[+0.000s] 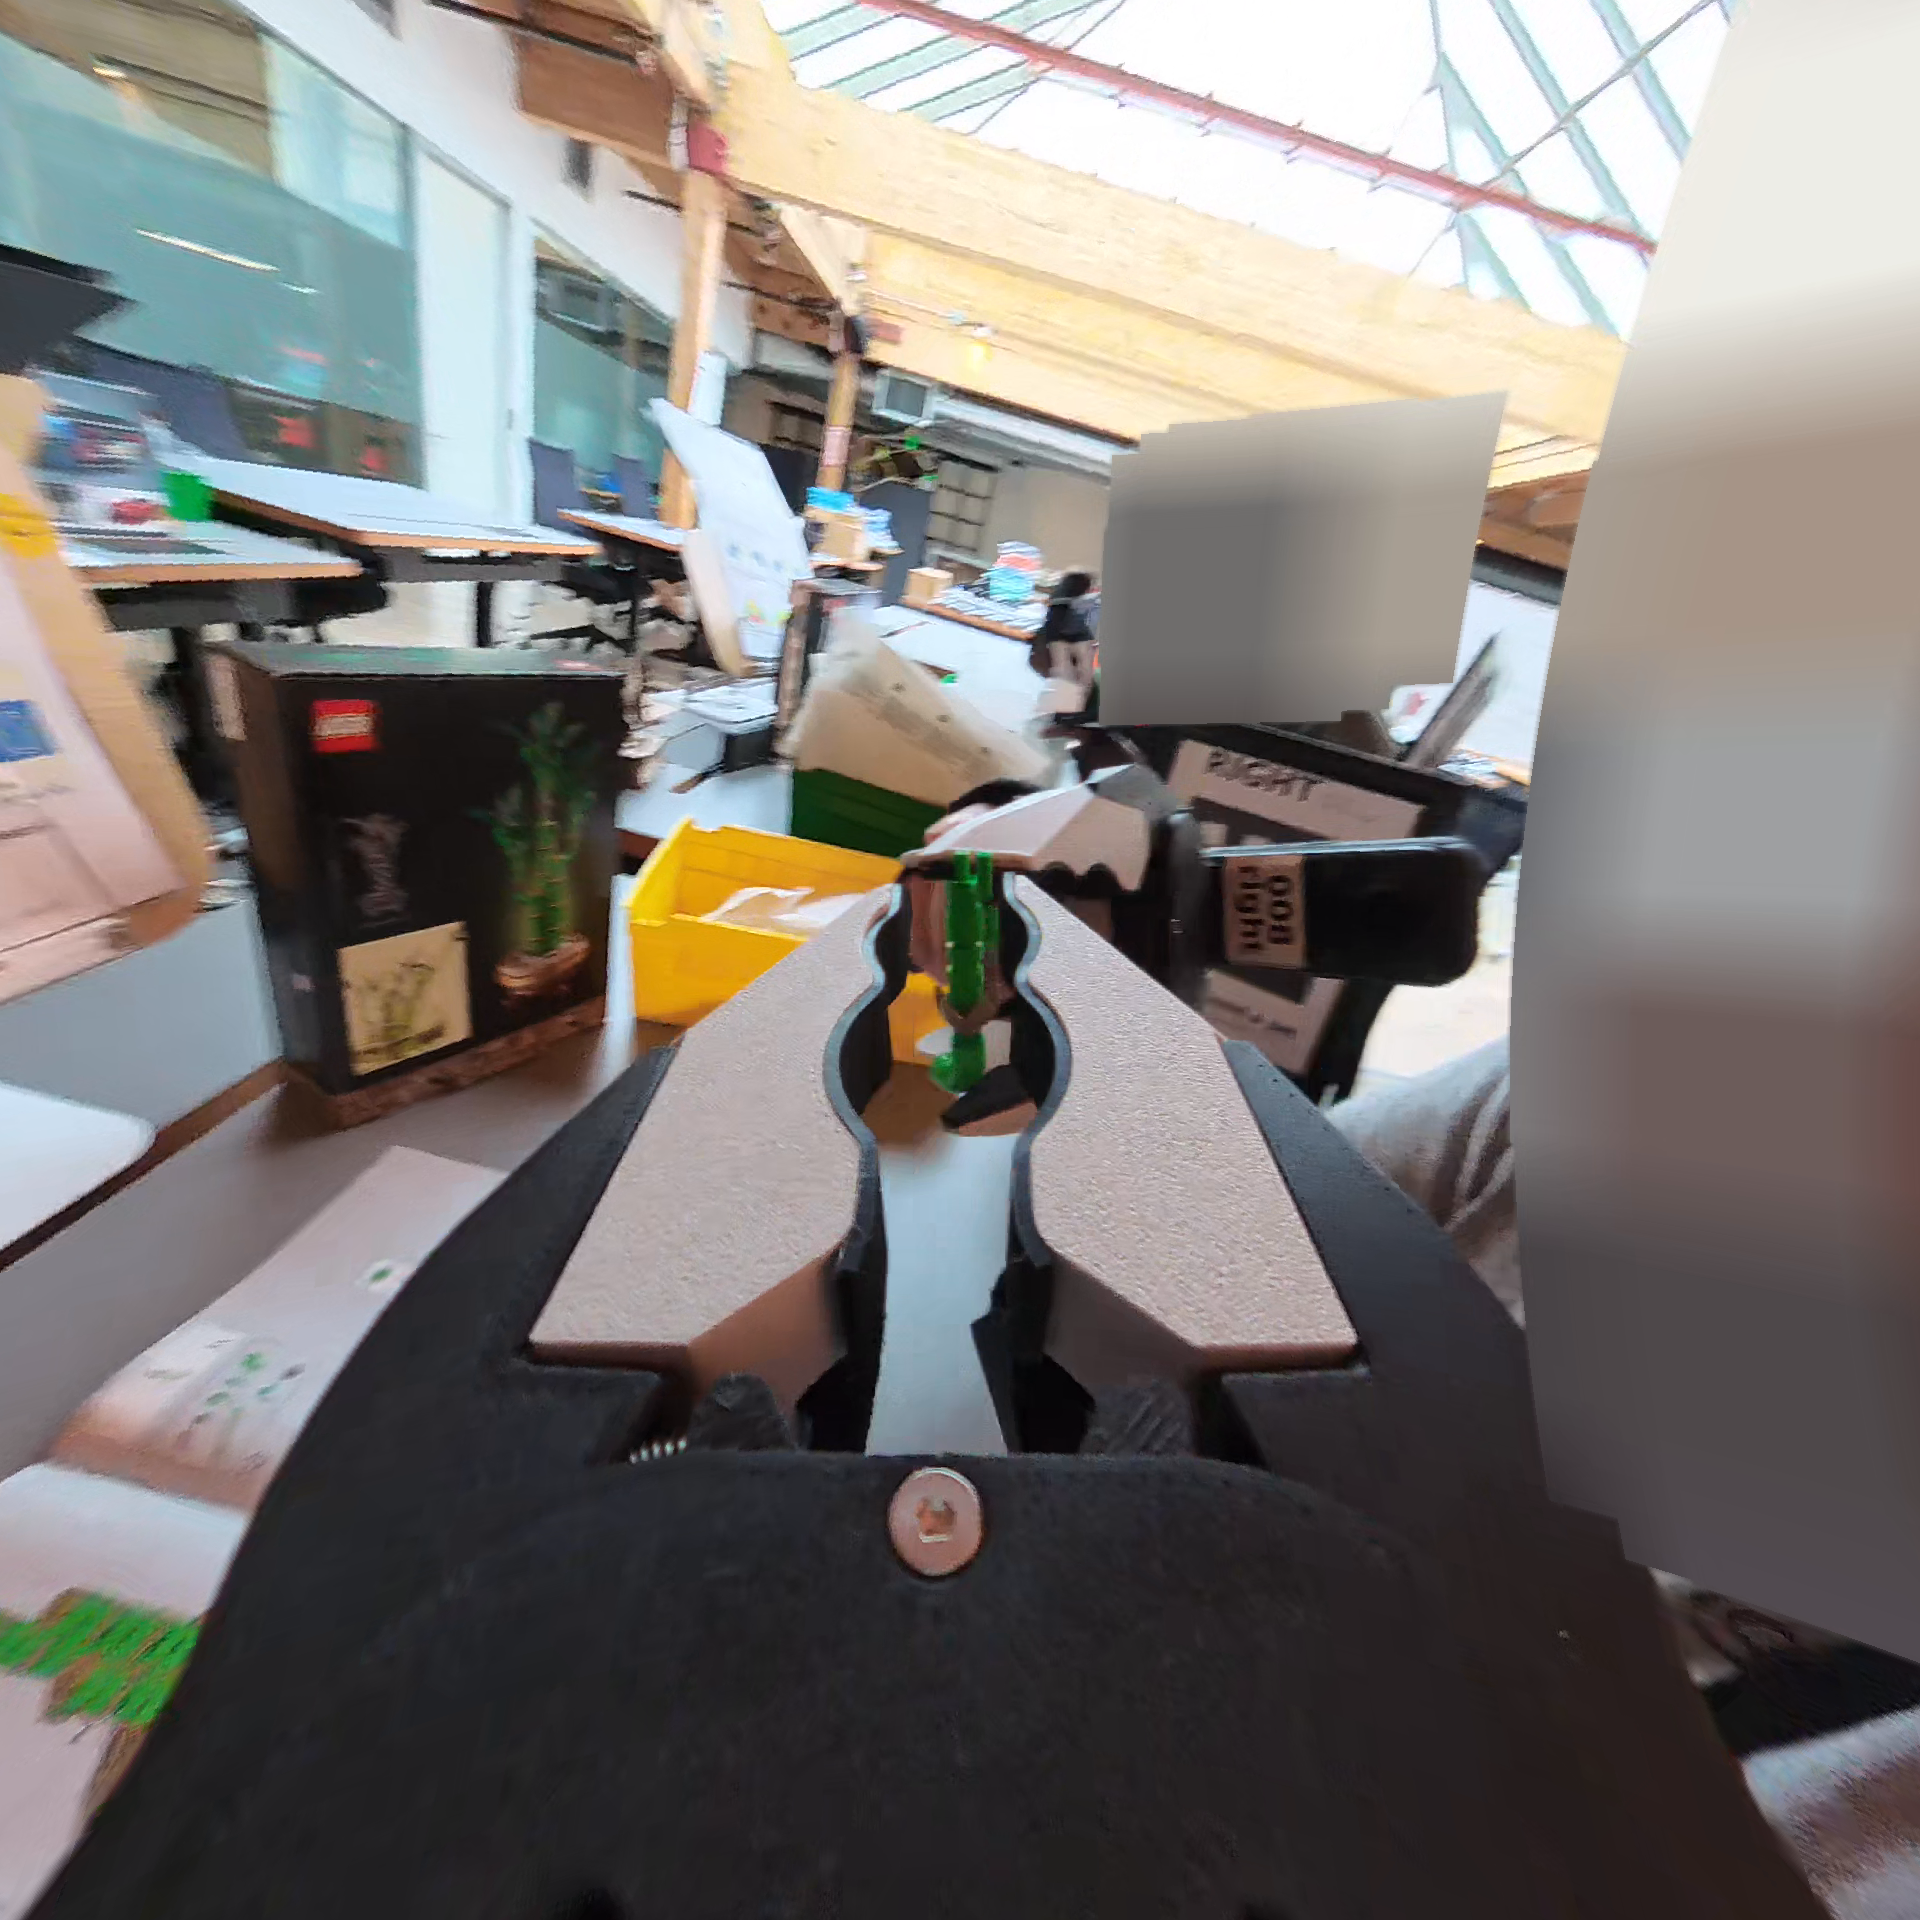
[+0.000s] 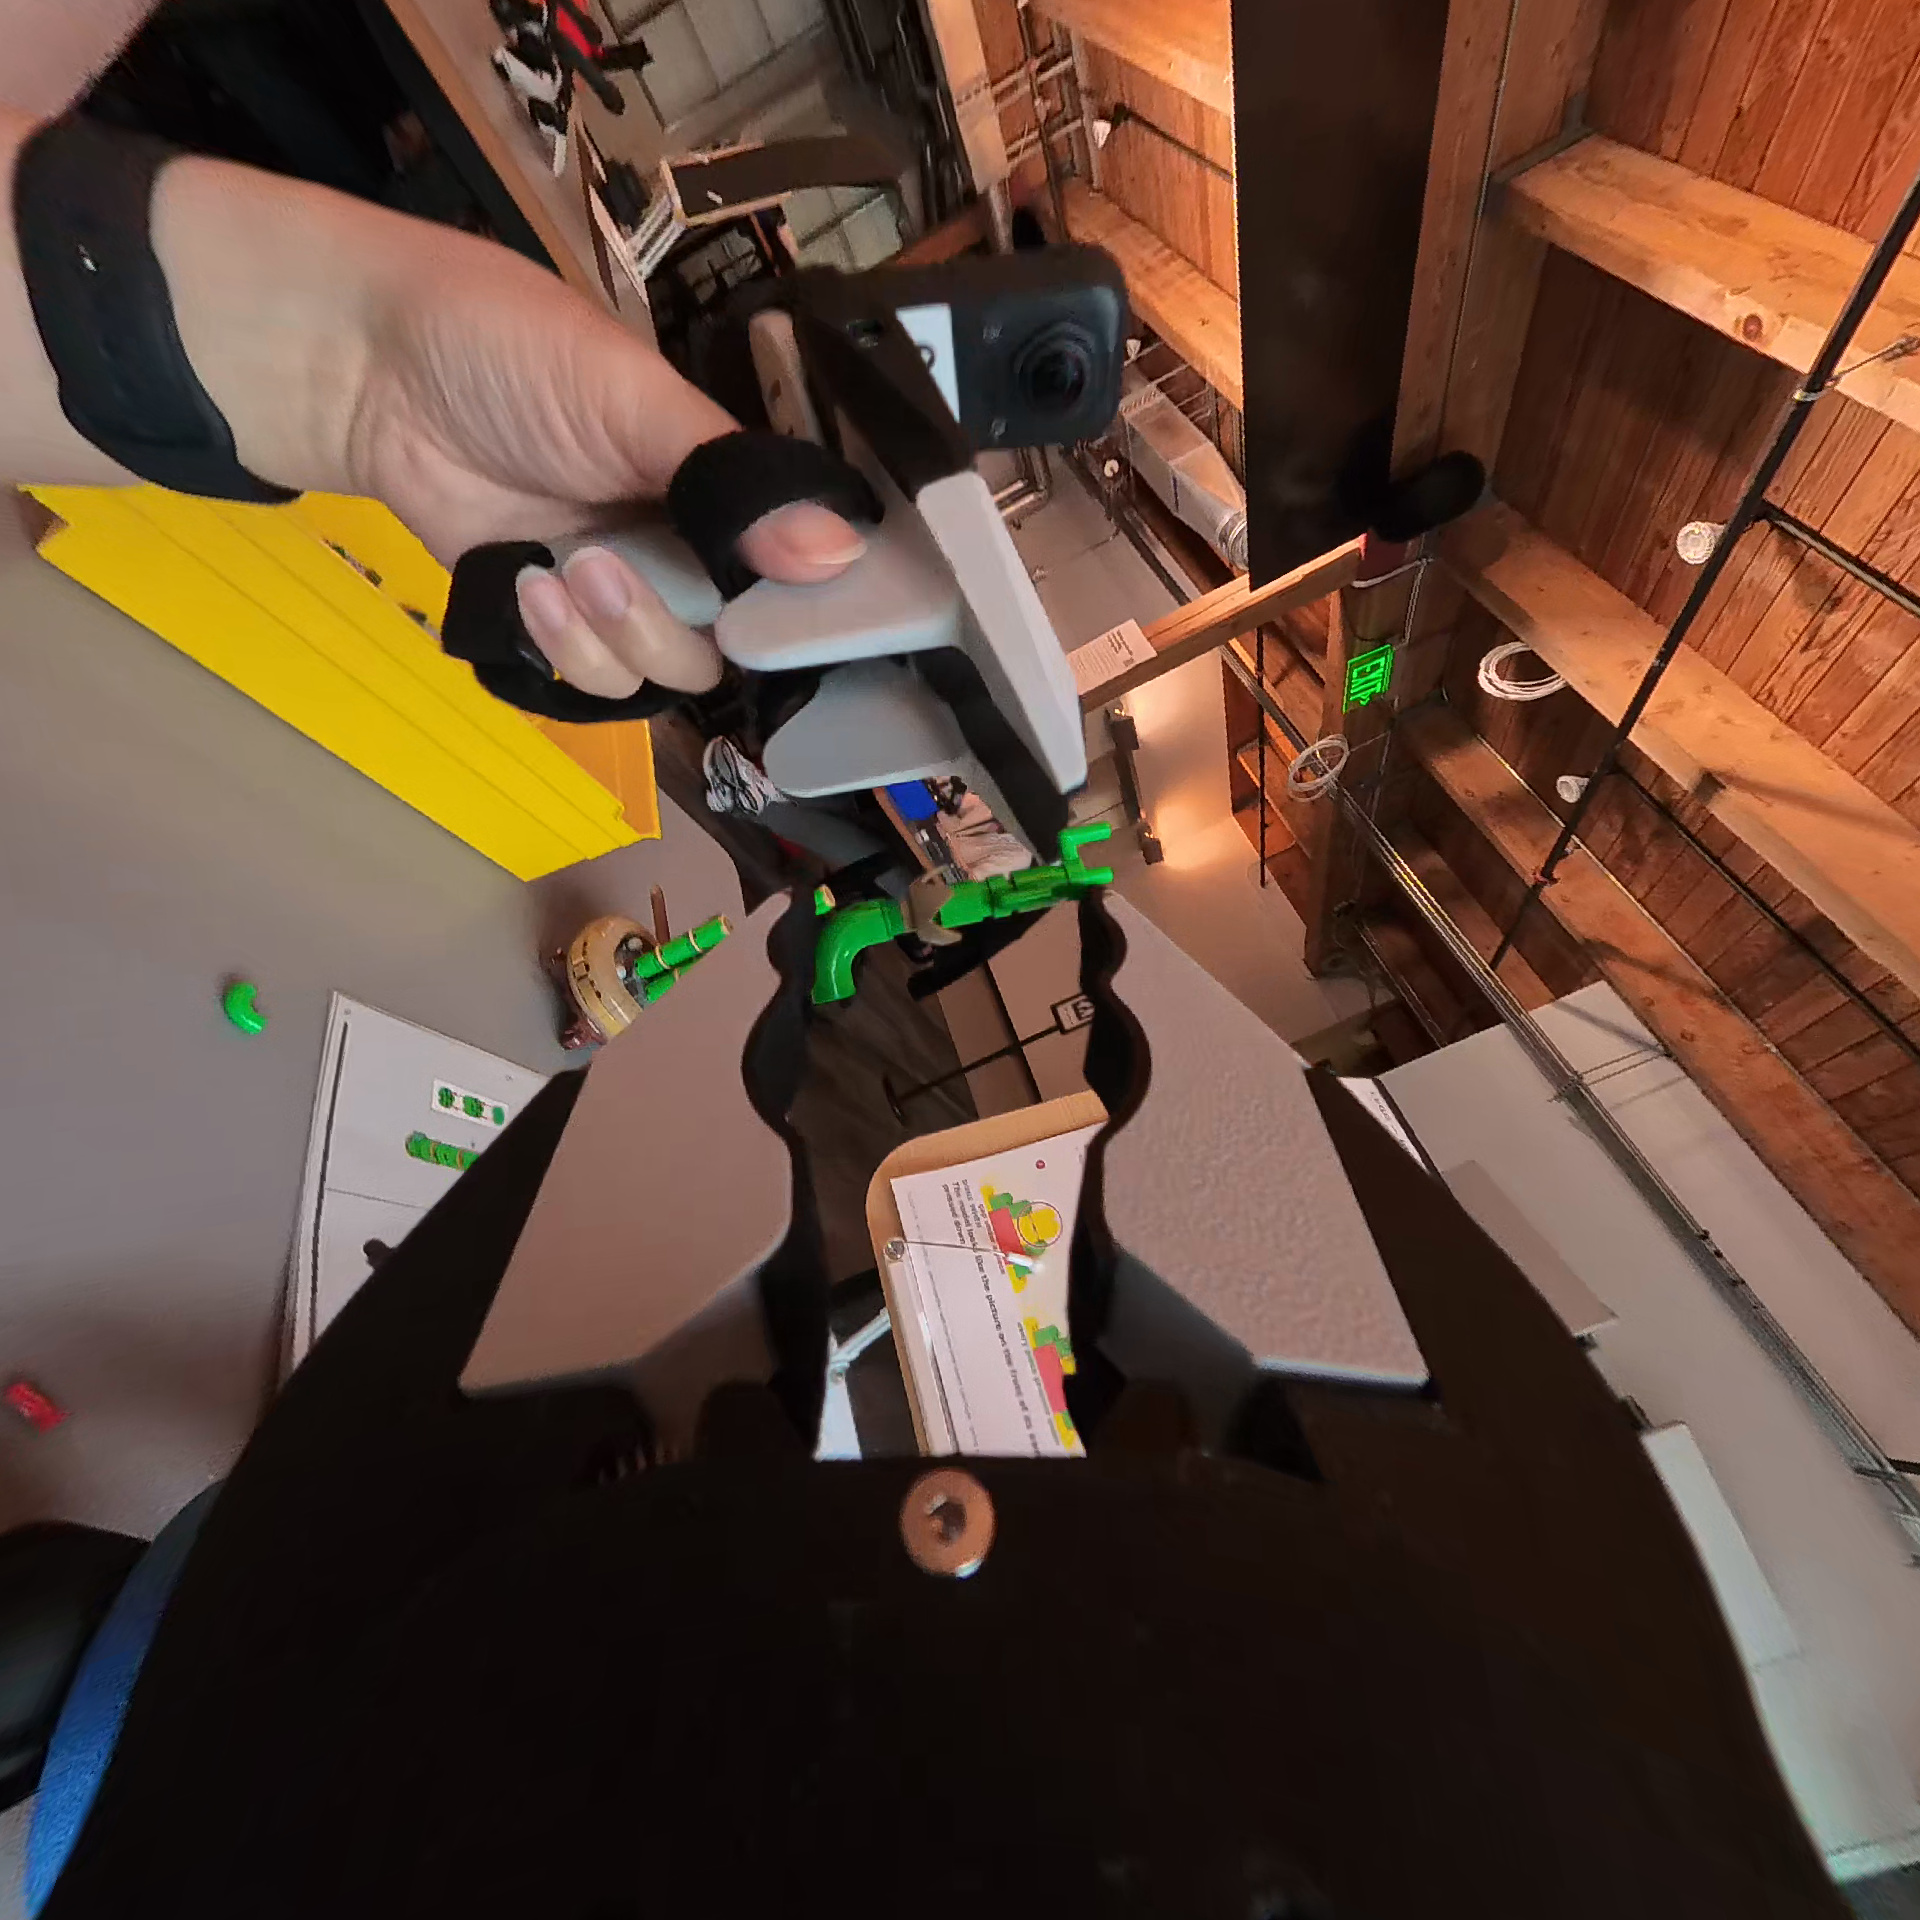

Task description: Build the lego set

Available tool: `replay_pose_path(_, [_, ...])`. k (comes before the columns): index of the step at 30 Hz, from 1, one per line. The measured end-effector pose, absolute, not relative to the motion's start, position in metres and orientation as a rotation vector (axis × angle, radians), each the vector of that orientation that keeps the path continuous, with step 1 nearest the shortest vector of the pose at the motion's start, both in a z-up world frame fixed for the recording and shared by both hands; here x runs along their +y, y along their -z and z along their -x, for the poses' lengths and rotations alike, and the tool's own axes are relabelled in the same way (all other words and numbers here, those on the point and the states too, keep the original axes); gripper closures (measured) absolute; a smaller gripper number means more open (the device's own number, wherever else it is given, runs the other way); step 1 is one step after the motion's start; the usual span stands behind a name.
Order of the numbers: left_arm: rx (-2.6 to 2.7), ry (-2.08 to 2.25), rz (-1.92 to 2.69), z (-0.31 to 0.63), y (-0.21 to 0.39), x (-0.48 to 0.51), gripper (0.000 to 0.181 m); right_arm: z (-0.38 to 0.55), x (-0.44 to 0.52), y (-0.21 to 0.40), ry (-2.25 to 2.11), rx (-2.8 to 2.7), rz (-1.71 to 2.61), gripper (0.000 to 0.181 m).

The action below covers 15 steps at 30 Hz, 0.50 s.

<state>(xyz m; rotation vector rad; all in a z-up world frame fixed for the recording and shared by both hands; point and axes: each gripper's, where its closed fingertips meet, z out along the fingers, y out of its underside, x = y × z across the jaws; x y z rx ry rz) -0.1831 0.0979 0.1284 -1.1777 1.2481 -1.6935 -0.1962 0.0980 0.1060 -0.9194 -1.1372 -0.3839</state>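
Note:
A thin green bamboo stalk [image 1: 968, 935] of joined Lego pieces, with a curved elbow at one end, is held in the air between both grippers. My left gripper [image 1: 954, 899] has its jaws close around the stalk's middle. My right gripper [image 2: 940, 914] is shut on the stalk [image 2: 987, 894] lengthwise, one fingertip at each end. In the left wrist view one of the right gripper's fingers [image 1: 1049, 831] caps the top of the stalk. A round tan base with short green stalks [image 2: 613, 971] lies on the table.
A yellow bin [image 1: 727, 914] and the black set box [image 1: 416, 862] stand behind. An instruction booklet [image 2: 416, 1143] lies on the table, with a loose green elbow [image 2: 244, 1006] and a red piece [image 2: 31, 1403] near it. A person's gloved hand [image 2: 416, 364] holds the left gripper.

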Motion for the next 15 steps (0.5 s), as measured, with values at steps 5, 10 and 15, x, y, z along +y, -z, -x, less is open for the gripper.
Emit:
replay_pose_path(5, [1.245, 1.656, 1.237, 0.180, -0.124, 0.099, 0.167, 0.196, 0.104, -0.101, 0.435, -1.147, 0.940, 0.132])
replay_pose_path(10, [1.248, 1.628, 1.249, 0.175, -0.120, 0.102, 0.177, 0.195, 0.108, -0.098, 0.453, -1.152, 0.958, 0.129])
replay_pose_path(15, [1.252, 1.558, 1.288, 0.173, -0.114, 0.106, 0.181, 0.191, 0.112, -0.098, 0.468, -1.132, 0.979, 0.142])
